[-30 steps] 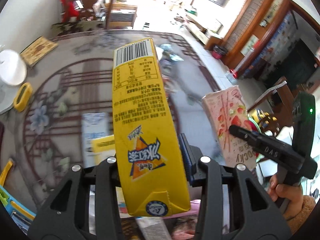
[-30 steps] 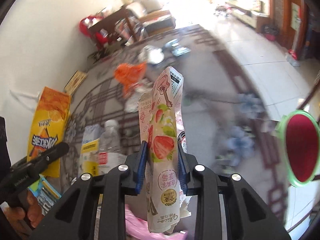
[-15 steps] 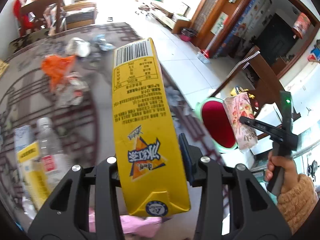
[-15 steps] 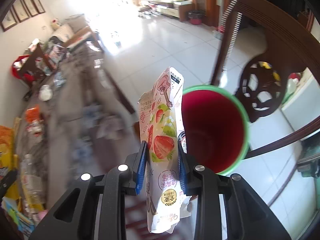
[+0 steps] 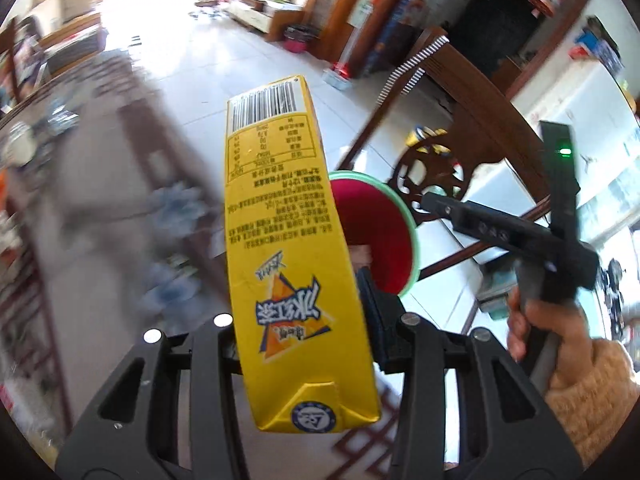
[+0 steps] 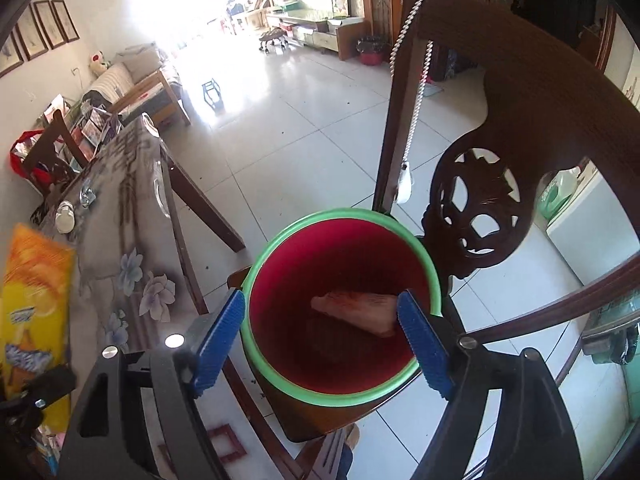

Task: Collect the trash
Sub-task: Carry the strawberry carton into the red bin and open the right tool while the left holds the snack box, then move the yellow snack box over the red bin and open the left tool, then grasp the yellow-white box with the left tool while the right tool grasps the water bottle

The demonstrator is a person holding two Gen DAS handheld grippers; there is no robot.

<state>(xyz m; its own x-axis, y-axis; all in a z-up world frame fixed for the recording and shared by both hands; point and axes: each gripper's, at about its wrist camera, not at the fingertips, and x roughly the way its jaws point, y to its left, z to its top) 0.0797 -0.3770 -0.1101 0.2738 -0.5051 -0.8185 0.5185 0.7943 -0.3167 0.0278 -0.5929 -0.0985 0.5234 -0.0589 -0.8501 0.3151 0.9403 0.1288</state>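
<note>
My left gripper [image 5: 298, 320] is shut on a tall yellow drink carton [image 5: 288, 248], held upright near the table edge. Behind it stands the red bin with a green rim [image 5: 376, 236], on a wooden chair. In the right wrist view my right gripper [image 6: 320, 328] is open and empty directly above that bin [image 6: 340, 398]. The pink strawberry snack packet [image 6: 356, 312] lies inside the bin. The yellow carton also shows at the left edge [image 6: 32, 312]. The right gripper shows from the side in the left wrist view, beyond the bin.
The patterned table [image 6: 120, 248] runs along the left with more litter at its far end. A carved wooden chair back [image 6: 500, 184] rises right behind the bin. White tiled floor [image 6: 300, 120] lies beyond.
My right gripper swung from the table to over the bin, opened, and the strawberry packet dropped in. My left gripper carried the carton right, toward the bin.
</note>
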